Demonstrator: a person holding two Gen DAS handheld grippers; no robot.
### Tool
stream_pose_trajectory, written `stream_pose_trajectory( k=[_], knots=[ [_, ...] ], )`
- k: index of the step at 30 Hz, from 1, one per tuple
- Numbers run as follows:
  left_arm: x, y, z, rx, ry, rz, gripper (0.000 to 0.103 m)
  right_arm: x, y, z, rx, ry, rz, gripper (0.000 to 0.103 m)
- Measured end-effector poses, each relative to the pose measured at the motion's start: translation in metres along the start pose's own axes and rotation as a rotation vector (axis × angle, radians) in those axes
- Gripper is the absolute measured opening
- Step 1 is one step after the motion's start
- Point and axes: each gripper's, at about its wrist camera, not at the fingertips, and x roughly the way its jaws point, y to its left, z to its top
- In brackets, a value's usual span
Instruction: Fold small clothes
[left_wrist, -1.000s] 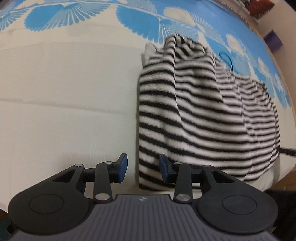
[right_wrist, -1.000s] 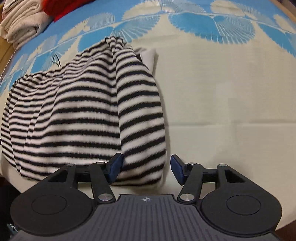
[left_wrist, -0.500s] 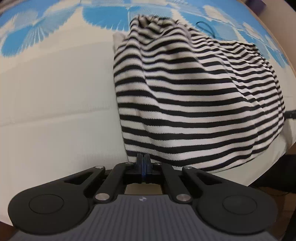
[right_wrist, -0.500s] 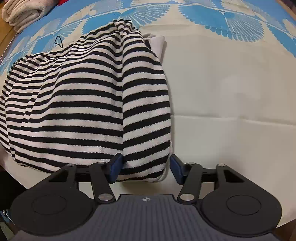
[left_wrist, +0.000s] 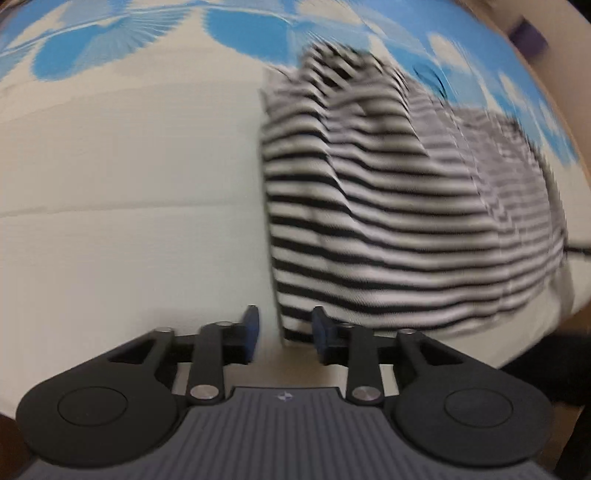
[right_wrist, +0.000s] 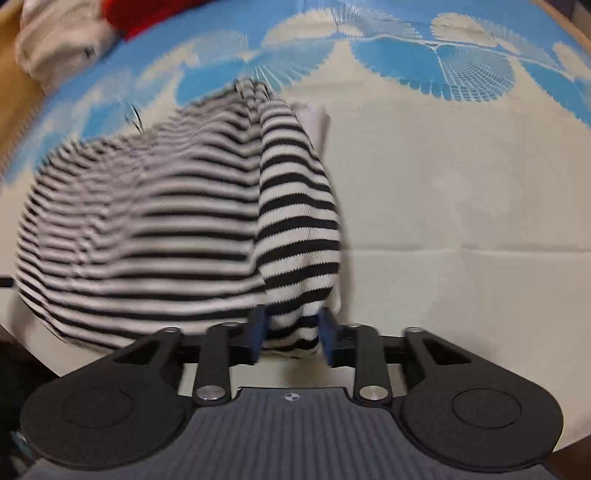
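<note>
A black-and-white striped garment (left_wrist: 399, 221) lies bunched on a cream cloth with blue fan patterns (left_wrist: 129, 184). My left gripper (left_wrist: 282, 334) is open, its jaws either side of the garment's near left corner. In the right wrist view the same garment (right_wrist: 184, 229) fills the left half. My right gripper (right_wrist: 291, 332) is open with the garment's near right corner lying between its jaws. Both views are motion-blurred.
A pile of beige and red folded cloth (right_wrist: 66, 37) sits at the far left of the right wrist view. A purple object (left_wrist: 528, 33) stands beyond the far right edge. The near table edge drops off right of the garment (left_wrist: 576, 332).
My left gripper was open, shut empty half a second ago, and has opened again at the garment's corner. My right gripper has narrowed its jaws around the other corner. Both cameras are moving.
</note>
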Motion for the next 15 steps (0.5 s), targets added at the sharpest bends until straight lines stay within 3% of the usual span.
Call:
stream_pose_trajectory(
  k=[5, 12, 14, 15],
  knots=[
    [0.014, -0.004, 0.007, 0.006, 0.023, -0.026, 0.035, 0.002, -0.011, 0.001, 0.052, 0.012, 0.008, 0.043],
    [0.034, -0.022, 0.016, 0.064, 0.064, -0.003, 0.031, 0.025, 0.002, -0.003, -0.030, 0.093, -0.006, 0.049],
    [0.035, -0.028, 0.017, 0.094, 0.057, 0.009, 0.001, 0.029, 0.007, -0.004, -0.053, 0.102, -0.006, 0.049],
    [0.034, -0.031, 0.017, 0.105, 0.049, 0.014, 0.001, 0.030, 0.010, -0.004, -0.068, 0.099, -0.009, 0.049]
  ],
)
